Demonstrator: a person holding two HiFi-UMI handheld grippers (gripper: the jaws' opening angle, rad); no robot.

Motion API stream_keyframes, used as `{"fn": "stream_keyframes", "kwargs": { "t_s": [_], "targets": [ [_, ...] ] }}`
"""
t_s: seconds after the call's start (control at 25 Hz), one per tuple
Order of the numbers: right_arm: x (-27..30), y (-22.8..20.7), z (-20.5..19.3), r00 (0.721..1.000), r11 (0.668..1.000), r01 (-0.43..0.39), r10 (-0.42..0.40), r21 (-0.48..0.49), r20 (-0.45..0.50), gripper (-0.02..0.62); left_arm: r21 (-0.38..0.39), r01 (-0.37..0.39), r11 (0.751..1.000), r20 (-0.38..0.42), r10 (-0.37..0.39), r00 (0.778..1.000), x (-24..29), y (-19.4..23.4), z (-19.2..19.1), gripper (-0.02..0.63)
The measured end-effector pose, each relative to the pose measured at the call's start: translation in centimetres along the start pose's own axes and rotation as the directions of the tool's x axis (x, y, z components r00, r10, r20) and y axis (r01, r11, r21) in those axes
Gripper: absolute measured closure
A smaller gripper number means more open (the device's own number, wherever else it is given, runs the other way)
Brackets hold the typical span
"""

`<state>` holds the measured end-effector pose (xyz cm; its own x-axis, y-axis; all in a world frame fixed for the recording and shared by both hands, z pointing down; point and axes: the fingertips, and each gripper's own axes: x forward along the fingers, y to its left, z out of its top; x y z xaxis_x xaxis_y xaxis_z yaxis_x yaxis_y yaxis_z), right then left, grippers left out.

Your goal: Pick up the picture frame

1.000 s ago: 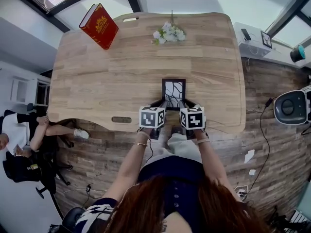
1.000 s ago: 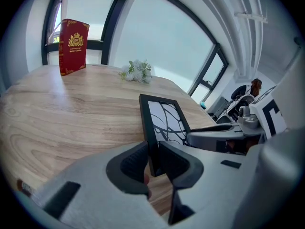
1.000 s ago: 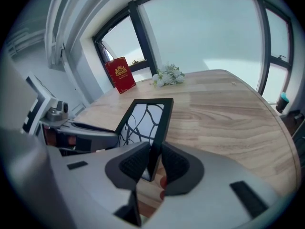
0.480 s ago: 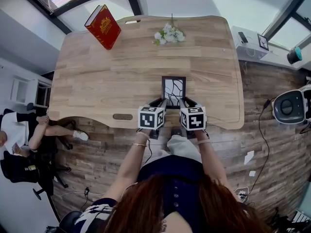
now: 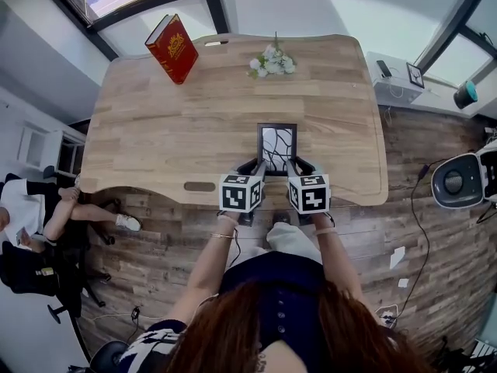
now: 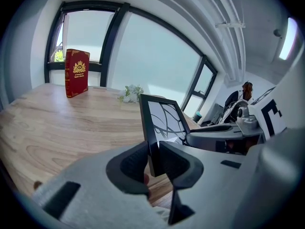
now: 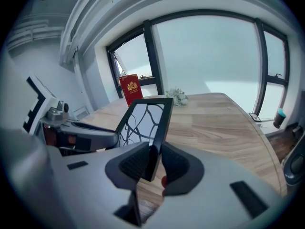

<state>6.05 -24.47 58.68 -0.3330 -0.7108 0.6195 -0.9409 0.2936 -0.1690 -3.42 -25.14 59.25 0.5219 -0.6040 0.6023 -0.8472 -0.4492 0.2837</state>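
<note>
Wooden floorboards [image 5: 435,231] are seen all round a pale wooden table [image 5: 155,130], viewed from above. At the table's 6 o'clock edge, a black picture frame [image 5: 277,146] with a branching line pattern is held upright between two grippers. Its left side bar is clamped by the left gripper [image 6: 153,163], with one pad pressed on each face of the bar. Its right side bar is clamped in the same way by the right gripper [image 7: 153,163]. A red book [image 5: 174,47] is stood on end at the table's 11 o'clock corner. A small bunch of white flowers [image 5: 272,61] is laid at 12 o'clock. Both are well apart from the frame.
</note>
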Motion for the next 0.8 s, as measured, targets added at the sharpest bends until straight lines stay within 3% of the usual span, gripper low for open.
{"fn": "stream_keyframes", "kwargs": {
  "t_s": [0.8],
  "targets": [
    [-5.6, 2.8, 1.4, 0.994, 1.000, 0.016, -0.015, -0.011, 0.111, 0.511, 0.066, 0.015, 0.998, 0.115, -0.023, 0.993, -5.9, -2.4, 1.5, 0.515]
  ]
}}
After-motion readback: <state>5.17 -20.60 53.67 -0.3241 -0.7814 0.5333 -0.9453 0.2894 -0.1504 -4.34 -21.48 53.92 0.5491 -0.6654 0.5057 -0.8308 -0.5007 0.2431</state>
